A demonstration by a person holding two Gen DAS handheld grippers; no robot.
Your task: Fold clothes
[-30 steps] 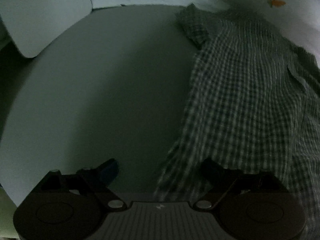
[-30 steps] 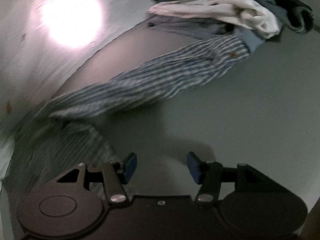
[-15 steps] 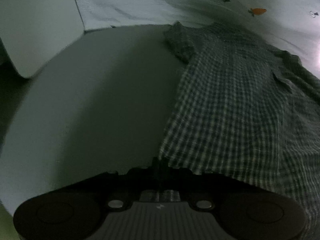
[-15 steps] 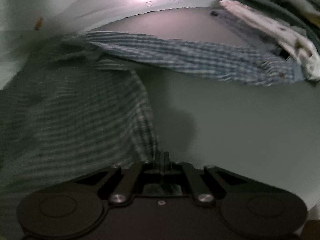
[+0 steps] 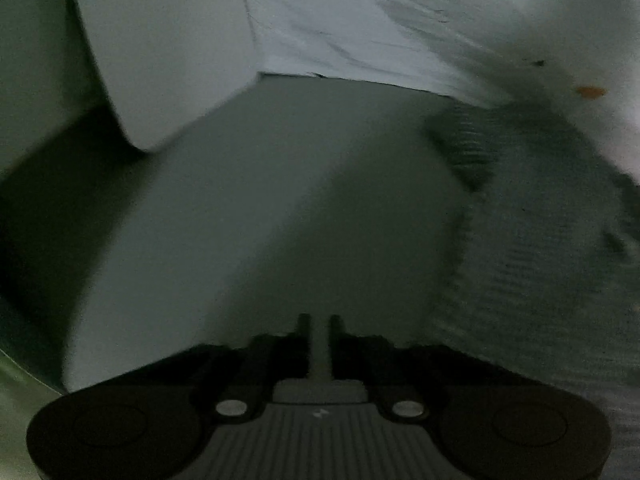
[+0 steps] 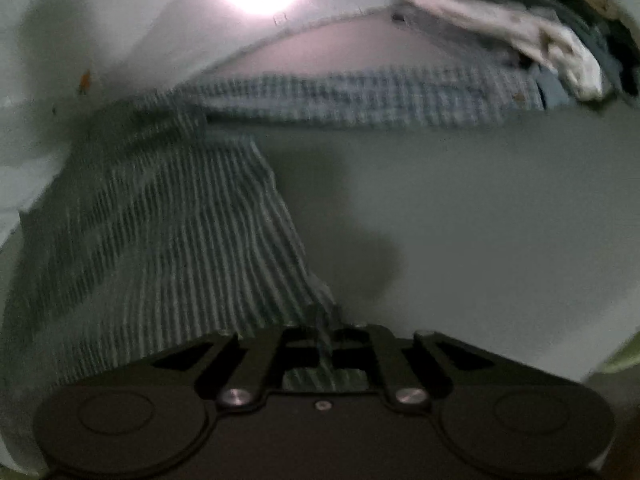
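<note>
Left wrist view: the left hand-held gripper [image 5: 319, 328], spread wide a second ago and then pinched on the checked shirt's [image 5: 540, 264] hem, is opening again; only a narrow bare gap shows between its fingers, and the shirt now lies off to its right on the table [image 5: 260, 220]

Right wrist view: the right hand-held gripper [image 6: 322, 320] has closed onto the shirt's [image 6: 168, 232] edge; cloth sits between its opening jaws, so the fold is probably starting one-sided
</note>
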